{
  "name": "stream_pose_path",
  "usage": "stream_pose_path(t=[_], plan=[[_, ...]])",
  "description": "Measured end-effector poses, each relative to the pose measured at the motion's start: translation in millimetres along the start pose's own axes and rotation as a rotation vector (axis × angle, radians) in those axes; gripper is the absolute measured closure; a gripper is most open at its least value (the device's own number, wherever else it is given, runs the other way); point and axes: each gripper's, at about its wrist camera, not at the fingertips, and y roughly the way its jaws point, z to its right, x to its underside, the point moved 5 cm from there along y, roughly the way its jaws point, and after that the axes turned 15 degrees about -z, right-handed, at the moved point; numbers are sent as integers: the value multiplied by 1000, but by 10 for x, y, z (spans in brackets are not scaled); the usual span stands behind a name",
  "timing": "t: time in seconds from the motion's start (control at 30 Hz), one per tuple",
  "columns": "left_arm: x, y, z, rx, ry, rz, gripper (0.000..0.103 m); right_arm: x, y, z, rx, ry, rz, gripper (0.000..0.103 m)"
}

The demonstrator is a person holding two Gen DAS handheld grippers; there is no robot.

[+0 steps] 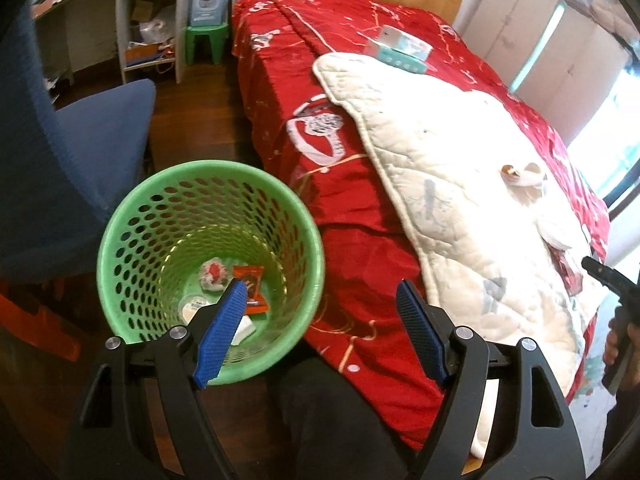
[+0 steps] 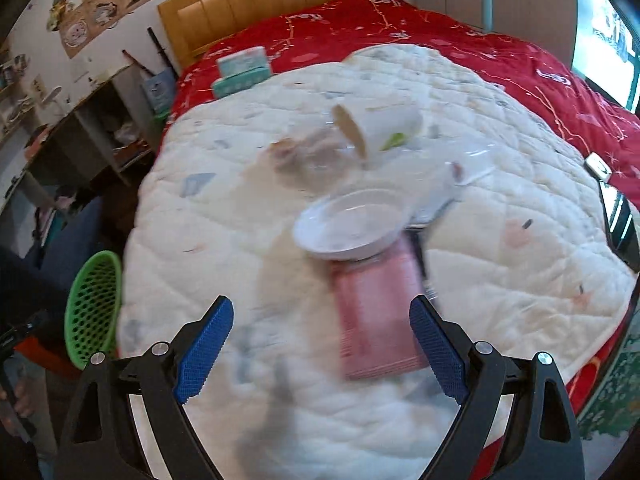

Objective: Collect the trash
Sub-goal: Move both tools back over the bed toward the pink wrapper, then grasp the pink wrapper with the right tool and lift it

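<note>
Trash on and beside bed: several pieces already down in green perforated basket (image 1: 132, 216), which stands on dark wood floor (image 1: 188, 92) against side of bed, between red quilt (image 1: 352, 208) and blue chair (image 1: 72, 148). Inside basket: crumpled red-and-white wrapper (image 1: 214, 274), orange packet (image 1: 251, 284), white bits lower down, partly hidden by left pad.

Left gripper (image 1: 320, 336): jaws spread wide, nothing between blue pads, left pad over basket mouth, right pad over red quilt edge. Dark trouser leg below, between black arms.

Right gripper (image 2: 322, 344): jaws likewise spread, pinching nothing, hovering over white quilted blanket (image 2: 224, 208). Picture blurred. Pink flat packet (image 2: 374, 320) lying on blanket just beside right pad, between pads but not pressed. White shallow dish (image 2: 344, 228) overlapping packet's far end. Beyond dish: tipped white cup (image 2: 390, 126) with tan lid, clear crumpled plastic (image 2: 308, 160) just left of cup, too smeared to tell more. Teal-and-white box (image 2: 240, 70) near wooden headboard (image 2: 272, 8), on red quilt at blanket's far edge. Basket rim showing at left edge of this view too, beside bed.

Elsewhere: shelves (image 1: 148, 24) with clutter, green stool (image 1: 206, 42) carrying blue box, posters on wall above headboard.
</note>
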Motion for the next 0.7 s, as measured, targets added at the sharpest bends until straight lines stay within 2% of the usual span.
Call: stream_pose_path(t=[0.5,0.7], plan=[[-224,160,793,25,133,-34,26,-117,452,302,38,-54,-82,16],[-259,212,1057,38,179,-45,26,-156,429,288,81,-97,-51,17]])
